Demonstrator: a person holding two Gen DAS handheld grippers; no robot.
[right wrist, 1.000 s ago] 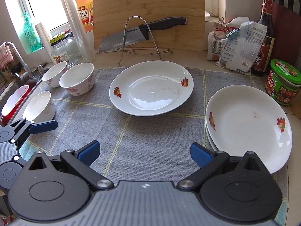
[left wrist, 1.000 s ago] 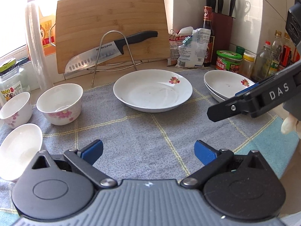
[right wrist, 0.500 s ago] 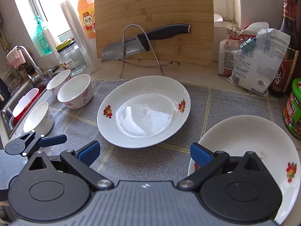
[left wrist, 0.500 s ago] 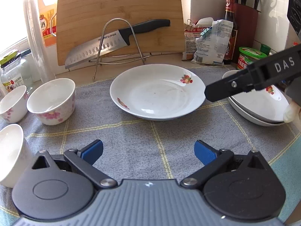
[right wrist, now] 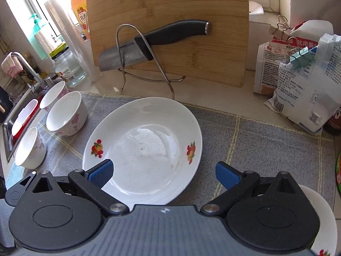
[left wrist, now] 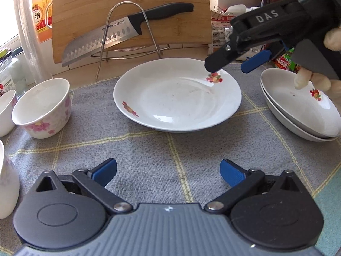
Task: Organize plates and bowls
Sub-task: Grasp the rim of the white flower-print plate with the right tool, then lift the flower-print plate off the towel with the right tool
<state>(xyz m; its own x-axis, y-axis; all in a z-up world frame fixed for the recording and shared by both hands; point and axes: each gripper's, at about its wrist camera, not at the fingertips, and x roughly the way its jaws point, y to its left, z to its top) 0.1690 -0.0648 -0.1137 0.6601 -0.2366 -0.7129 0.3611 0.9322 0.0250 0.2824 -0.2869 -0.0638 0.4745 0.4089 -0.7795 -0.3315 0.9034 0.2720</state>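
Observation:
A white plate with fruit prints [left wrist: 177, 96] [right wrist: 142, 149] lies in the middle of the grey cloth [left wrist: 149, 149]. Two stacked white plates [left wrist: 298, 108] sit at its right. Three floral white bowls [left wrist: 42, 108] [right wrist: 66, 115] stand at the left. My right gripper [right wrist: 164, 170] is open, its fingers spread over the middle plate's near rim; in the left wrist view it [left wrist: 230, 64] hovers above the plate's far right rim. My left gripper [left wrist: 168, 170] is open and empty above the cloth, in front of the plate.
A bamboo cutting board [right wrist: 168, 27] and a knife [right wrist: 153, 42] on a wire rack stand behind the plate. Bags [right wrist: 302, 81], bottles and jars crowd the right. A sink [right wrist: 19, 115] and a glass jar [right wrist: 68, 66] are at the left.
My right gripper has moved forward and left from the stacked plates to over the middle plate. My left gripper has moved closer to the plate. Both stay open.

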